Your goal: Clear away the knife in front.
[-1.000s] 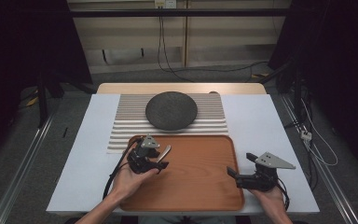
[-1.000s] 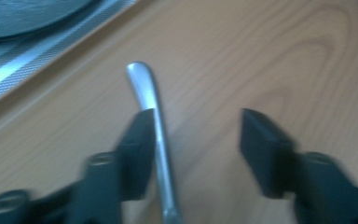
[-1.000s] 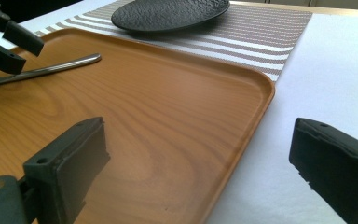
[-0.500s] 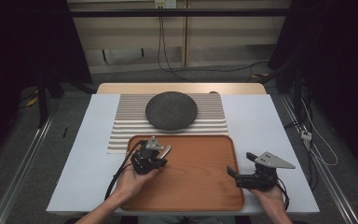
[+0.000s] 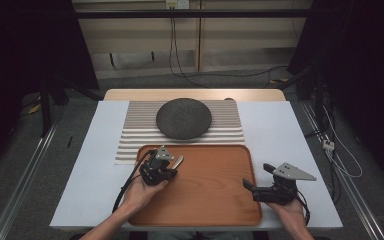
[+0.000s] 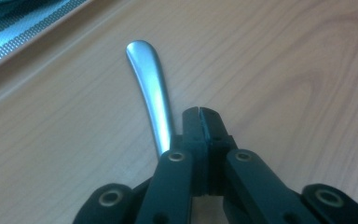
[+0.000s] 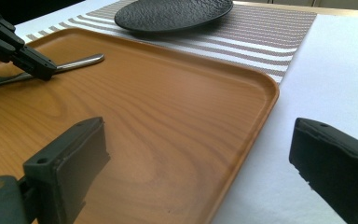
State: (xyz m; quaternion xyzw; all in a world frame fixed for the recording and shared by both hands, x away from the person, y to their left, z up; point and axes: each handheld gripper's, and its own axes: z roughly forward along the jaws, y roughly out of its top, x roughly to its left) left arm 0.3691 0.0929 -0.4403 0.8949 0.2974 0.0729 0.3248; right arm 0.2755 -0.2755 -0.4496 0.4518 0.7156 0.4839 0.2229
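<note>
A dim room with dark drapes at both sides and cables hanging down a pale back wall surrounds a white-topped counter. A striped placemat lies toward the counter's far edge, and a round dark textured plate rests on it. In front of the placemat sits a wooden tray, reaching almost to the counter's near edge. A metal utensil handle, probably a spoon's, lies on the tray near its far left corner, its rounded end pointing toward the far edge. The left gripper is down over that handle, and its jaws have just been closing: in the left gripper view they now meet tip to tip with no gap, and the handle runs out along their side, close against one jaw rather than visibly between the tips; whether any part of it is pinched lower down cannot be told. The right gripper sits at the tray's right edge near the near right corner, its jaws wide apart, one over the tray and one over the white counter, with nothing between them.
</note>
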